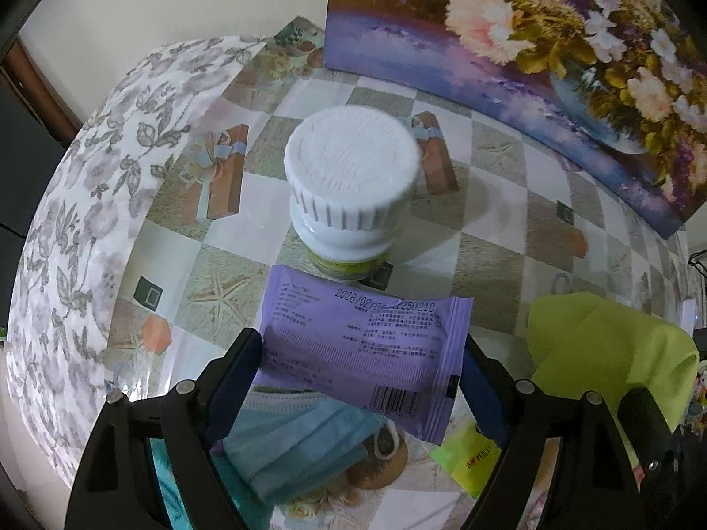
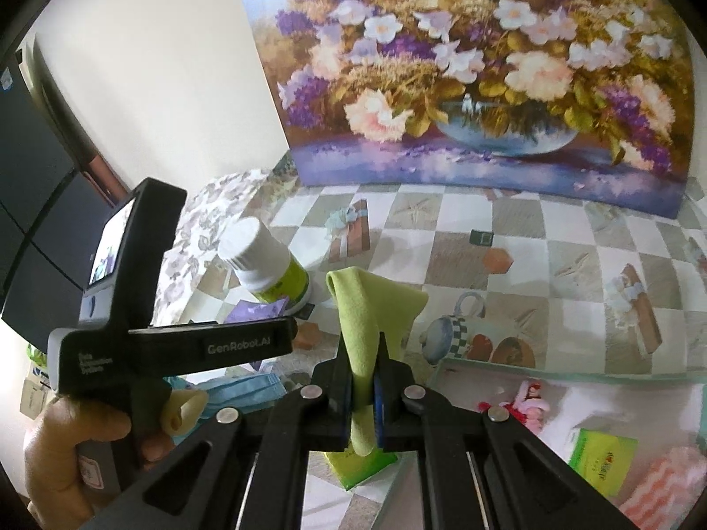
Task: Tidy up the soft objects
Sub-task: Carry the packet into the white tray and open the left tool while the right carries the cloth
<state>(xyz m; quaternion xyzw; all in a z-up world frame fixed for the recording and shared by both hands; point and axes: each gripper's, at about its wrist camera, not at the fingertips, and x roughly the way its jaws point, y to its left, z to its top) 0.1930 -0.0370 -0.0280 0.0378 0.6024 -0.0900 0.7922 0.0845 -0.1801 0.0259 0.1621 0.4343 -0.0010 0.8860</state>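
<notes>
My left gripper [image 1: 360,369] is shut on a purple tissue packet [image 1: 362,349], held by its two short ends above the table. My right gripper [image 2: 363,362] is shut on a lime green cloth [image 2: 375,309] that stands up folded between the jaws; the cloth also shows at the right of the left wrist view [image 1: 610,353]. A blue face mask [image 1: 296,446] lies on the table under the packet. A small lime green packet [image 1: 468,459] lies to its right.
A white-capped bottle [image 1: 349,185] stands just beyond the purple packet. A flower painting [image 2: 477,75] leans at the table's back. A floral cloth [image 1: 93,203] covers the left edge. A tray [image 2: 561,380] at right holds a green packet [image 2: 601,459] and pink items.
</notes>
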